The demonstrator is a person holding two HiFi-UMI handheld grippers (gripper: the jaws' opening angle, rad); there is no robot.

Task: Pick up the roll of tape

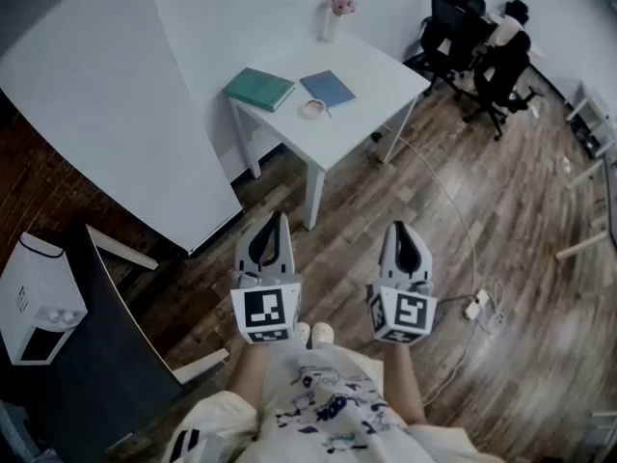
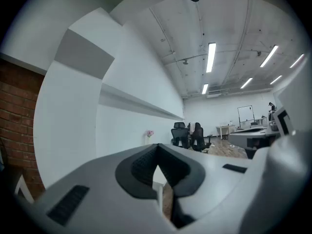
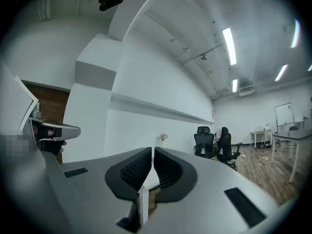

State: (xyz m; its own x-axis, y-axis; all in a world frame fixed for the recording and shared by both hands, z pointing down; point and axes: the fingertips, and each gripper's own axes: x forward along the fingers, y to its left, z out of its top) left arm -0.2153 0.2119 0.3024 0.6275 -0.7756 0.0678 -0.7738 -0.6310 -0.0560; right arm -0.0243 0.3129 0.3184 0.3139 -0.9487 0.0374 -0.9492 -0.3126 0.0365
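one pale, pinkish roll of tape point(image 1: 313, 108)

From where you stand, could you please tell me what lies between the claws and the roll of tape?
In the head view, only bare wood floor, then the table edge and its leg; the tape lies on top.

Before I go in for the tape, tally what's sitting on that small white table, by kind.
On the white table:
Books: 2 (teal book, blue book)
Roll of tape: 1
Vase of flowers: 1
Total: 4
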